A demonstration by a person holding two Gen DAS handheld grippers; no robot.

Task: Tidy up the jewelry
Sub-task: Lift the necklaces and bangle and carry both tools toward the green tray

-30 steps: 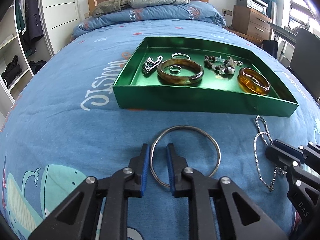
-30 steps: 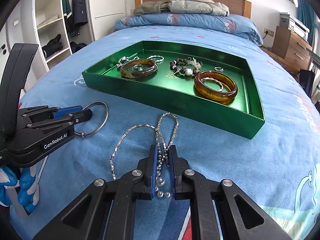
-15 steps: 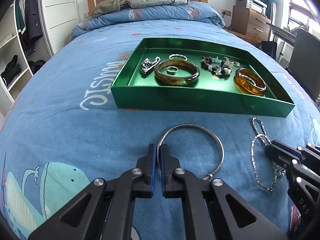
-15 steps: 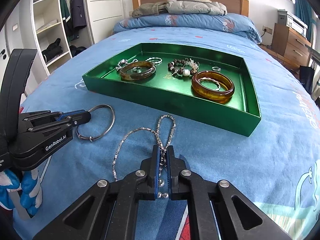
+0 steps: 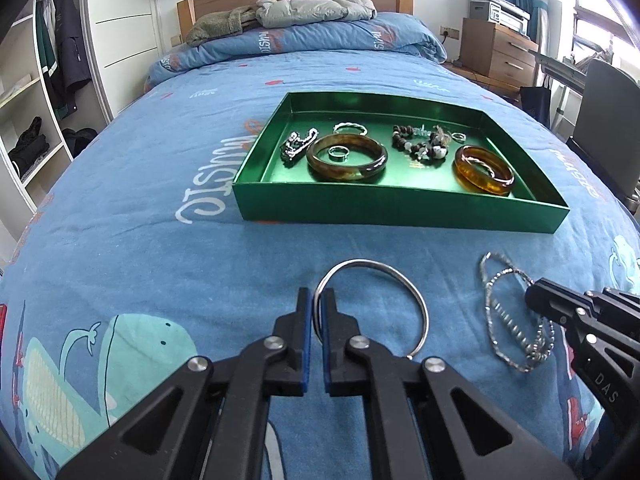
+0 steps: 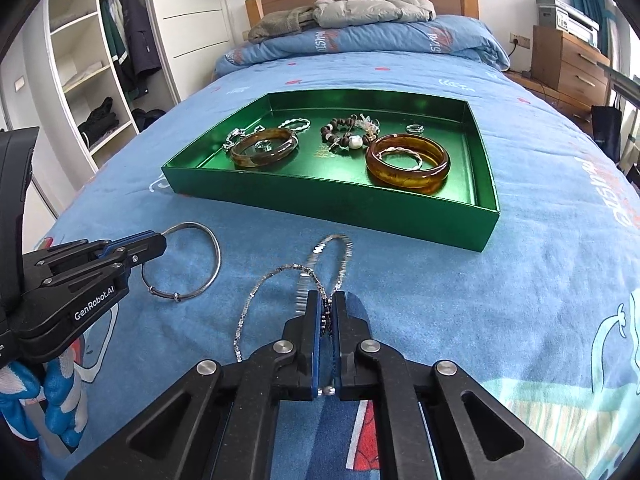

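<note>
The left hand-held gripper is closed on the thin silver bangle; its pads pinch the wire of the ring at the ring's left side, and the rest of the ring lies to the right of the fingers, over the blue bed cover. The right hand-held gripper is closed on the silver chain necklace; the strands pass between its pads, the loops spread forward and to the left of the tips, and a few small beads show behind the pads.

Both pieces have the same target, it seems: the green tray, which stands straight ahead of both hand-held grippers, apart from them, with its long side lying across the view. Its near wall stands between the grippers and the tray floor, so each piece probably must go up and over this wall. From the left hand-held gripper the tray lies ahead and a little to the right; from the right one it lies ahead, a little to the left. Neither hand is clearly nearer. Bare floor shows along the near wall, in front of the dark amber bangle and beside the orange amber bangle.
</note>
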